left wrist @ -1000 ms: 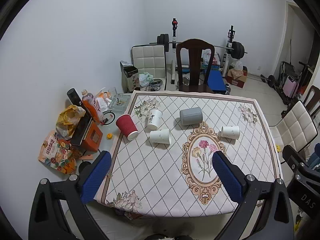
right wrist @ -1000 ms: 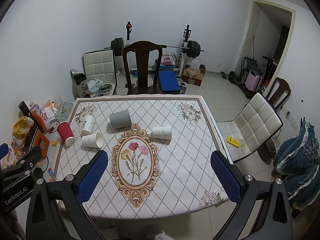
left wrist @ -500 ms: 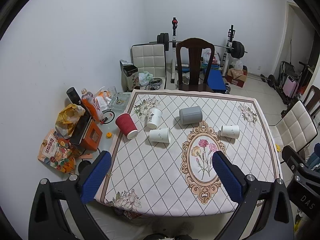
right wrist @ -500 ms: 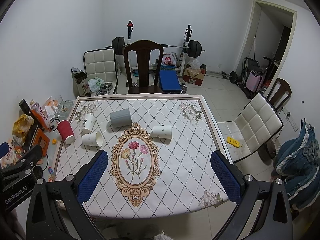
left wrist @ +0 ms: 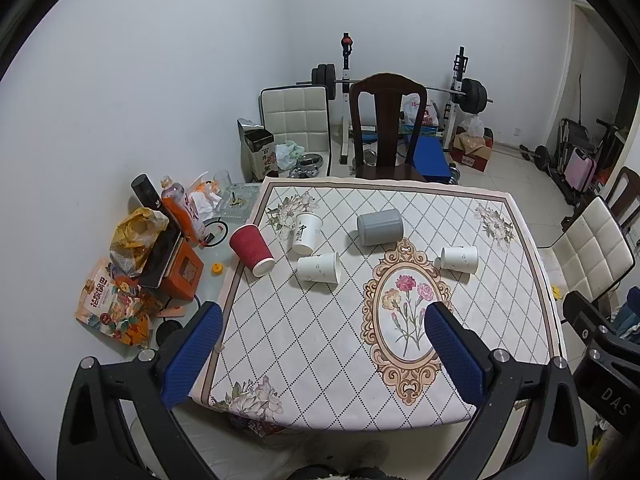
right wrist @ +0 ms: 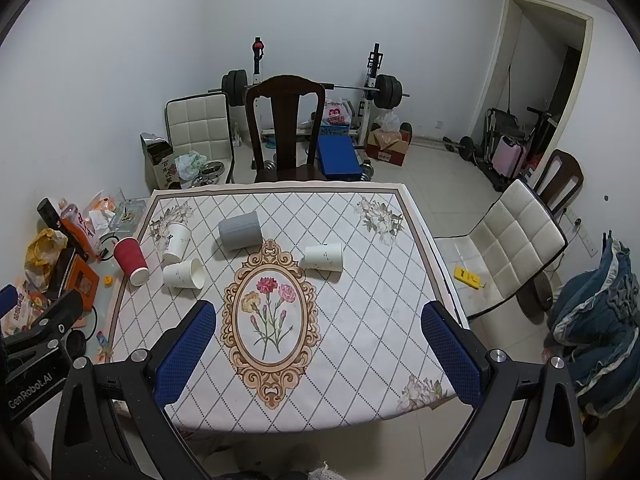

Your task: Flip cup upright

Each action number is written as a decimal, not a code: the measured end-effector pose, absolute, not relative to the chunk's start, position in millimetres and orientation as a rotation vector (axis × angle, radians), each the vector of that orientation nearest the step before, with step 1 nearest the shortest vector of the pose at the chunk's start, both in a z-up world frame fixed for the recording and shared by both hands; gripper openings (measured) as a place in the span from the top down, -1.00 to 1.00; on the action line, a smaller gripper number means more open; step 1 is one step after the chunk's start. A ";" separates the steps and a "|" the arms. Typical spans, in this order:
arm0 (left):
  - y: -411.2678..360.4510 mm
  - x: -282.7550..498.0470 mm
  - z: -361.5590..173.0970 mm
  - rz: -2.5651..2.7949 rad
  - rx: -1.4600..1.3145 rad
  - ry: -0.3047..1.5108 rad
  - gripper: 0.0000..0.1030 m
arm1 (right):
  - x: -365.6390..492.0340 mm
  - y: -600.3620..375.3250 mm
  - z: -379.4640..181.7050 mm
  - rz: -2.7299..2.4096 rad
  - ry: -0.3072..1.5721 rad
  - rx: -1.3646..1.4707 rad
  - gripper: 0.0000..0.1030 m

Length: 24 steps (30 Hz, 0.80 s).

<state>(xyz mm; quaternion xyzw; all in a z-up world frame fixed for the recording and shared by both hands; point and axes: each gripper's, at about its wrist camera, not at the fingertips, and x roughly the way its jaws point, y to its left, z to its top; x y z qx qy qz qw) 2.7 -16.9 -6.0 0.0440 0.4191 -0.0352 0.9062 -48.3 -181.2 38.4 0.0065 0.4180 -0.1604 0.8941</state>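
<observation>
We're hovering both claws, left claw and right claw, wide open and empty. Cups are lying around the grey cup. They're probably rolling away if we're nudging them.

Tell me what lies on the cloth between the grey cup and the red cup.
Two white cups: a lettered one and a plain one, both on their sides. The left wrist view shows it best.

Clothed table (five toppled cups)
</observation>
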 end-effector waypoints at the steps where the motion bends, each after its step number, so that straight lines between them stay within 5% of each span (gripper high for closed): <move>1: -17.8 2.6 -6.1 -0.072 0.093 0.865 -1.00 | -48.4 -181.6 35.4 -0.333 0.867 0.015 -1.00; 24: -16.6 2.6 -4.5 -0.077 0.089 0.868 -1.00 | -47.9 -183.3 37.7 -0.331 0.870 0.019 -1.00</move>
